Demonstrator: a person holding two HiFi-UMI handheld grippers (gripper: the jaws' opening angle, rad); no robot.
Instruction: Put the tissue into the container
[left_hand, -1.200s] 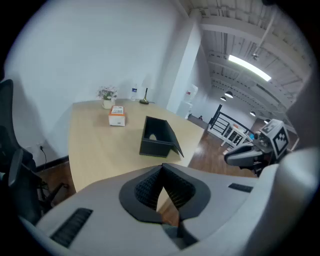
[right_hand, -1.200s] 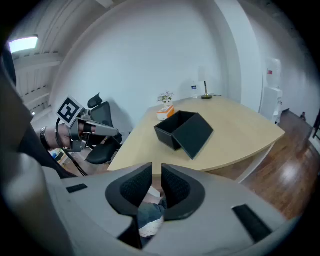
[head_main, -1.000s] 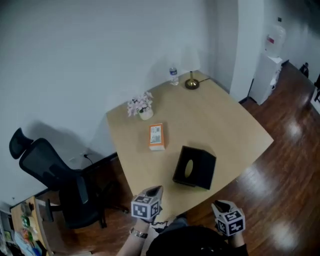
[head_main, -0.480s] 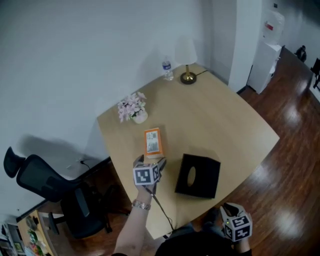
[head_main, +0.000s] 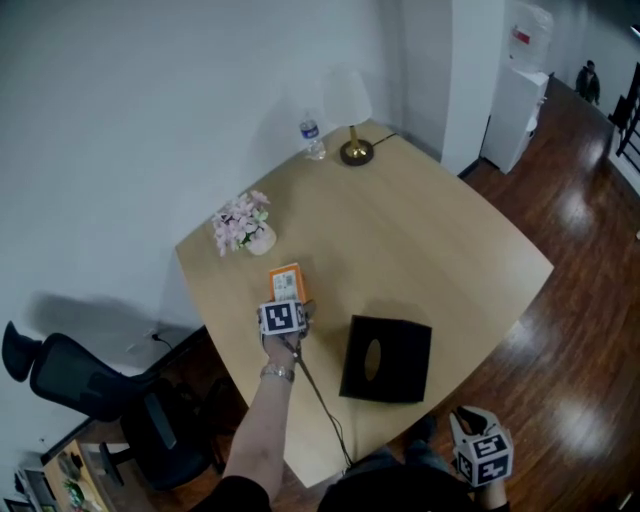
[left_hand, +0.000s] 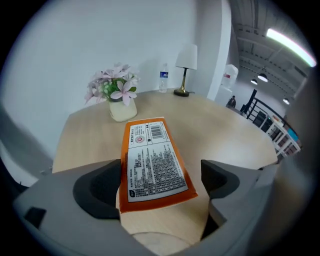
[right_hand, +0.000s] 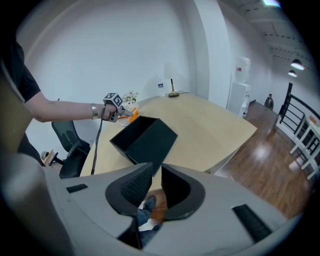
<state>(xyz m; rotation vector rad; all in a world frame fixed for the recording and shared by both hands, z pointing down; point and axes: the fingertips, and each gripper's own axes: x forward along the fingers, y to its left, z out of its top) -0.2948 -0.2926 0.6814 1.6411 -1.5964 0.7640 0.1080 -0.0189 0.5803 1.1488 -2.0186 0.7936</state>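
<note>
text: none legible | tissue pack (left_hand: 152, 160): white label, barcode, print too small

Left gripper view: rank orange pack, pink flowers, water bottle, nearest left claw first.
1. Orange rectangular tissue pack, between the left claw's opening jaws.
2. Pink flowers in white pot, behind, left.
3. Clear plastic water bottle, far edge.

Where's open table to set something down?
The broad stretch between the lamp, the black container and the table's right edge is bare. It is crowded on the left, around the flower pot and tissue pack.
</note>
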